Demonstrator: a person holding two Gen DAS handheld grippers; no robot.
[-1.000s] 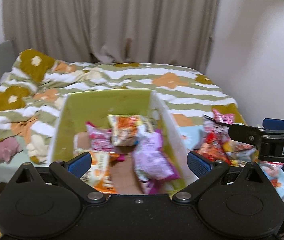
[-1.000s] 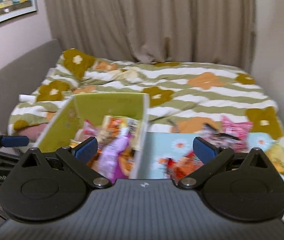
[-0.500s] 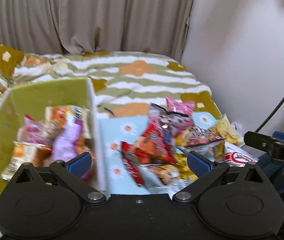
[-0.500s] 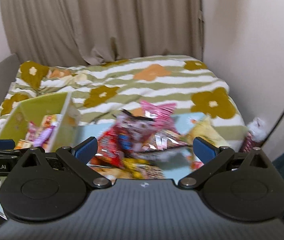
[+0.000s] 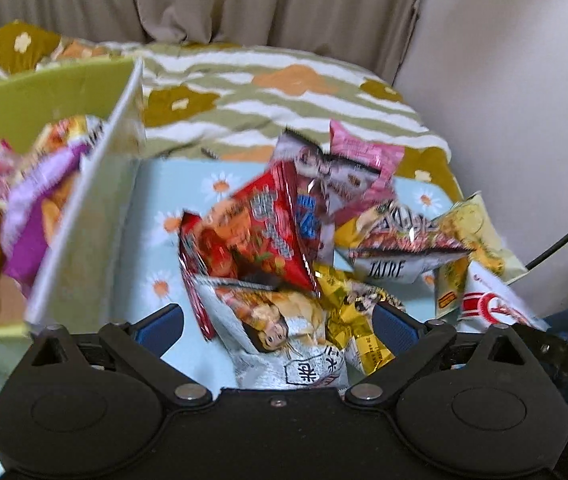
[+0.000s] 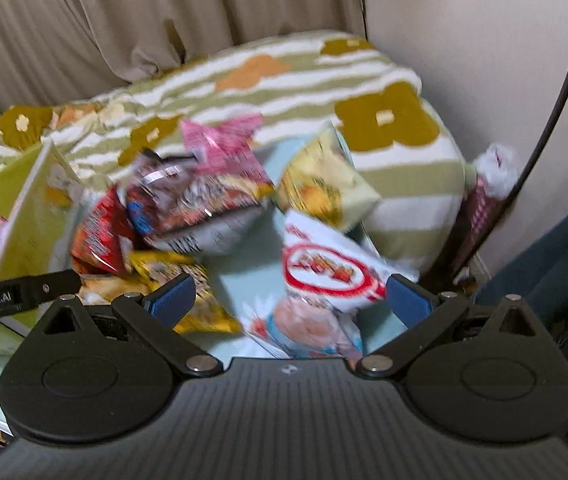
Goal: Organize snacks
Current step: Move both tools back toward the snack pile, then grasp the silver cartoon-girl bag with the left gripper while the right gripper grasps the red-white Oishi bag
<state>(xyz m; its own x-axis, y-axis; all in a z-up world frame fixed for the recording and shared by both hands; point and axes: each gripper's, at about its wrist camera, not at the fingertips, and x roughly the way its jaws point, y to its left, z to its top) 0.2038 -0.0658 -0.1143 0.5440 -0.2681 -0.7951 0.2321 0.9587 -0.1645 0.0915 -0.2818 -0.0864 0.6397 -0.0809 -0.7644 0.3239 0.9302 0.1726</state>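
A pile of snack bags lies on a light blue flowered mat [image 5: 156,216]. My left gripper [image 5: 278,326] is open and empty, its jaws either side of a white-silver bag [image 5: 284,332] below a red bag [image 5: 256,236]. A green box [image 5: 44,92] at the left holds several bags, one purple [image 5: 32,216]. My right gripper [image 6: 289,298] is open and empty over a white bag with a red oval [image 6: 327,272] and a bag with a face print [image 6: 307,324]. The red bag [image 6: 96,236] and green box [image 6: 16,216] show at the left.
The mat lies on a bed with a green-striped flowered cover [image 5: 284,80]. A wall [image 5: 523,100] stands close on the right, curtains [image 5: 204,0] behind. A black cable [image 6: 555,100] runs down the wall. The left gripper's finger [image 6: 24,288] shows in the right wrist view.
Both grippers have swung right, away from the green box, and come down close over the snack pile. Both stay open.
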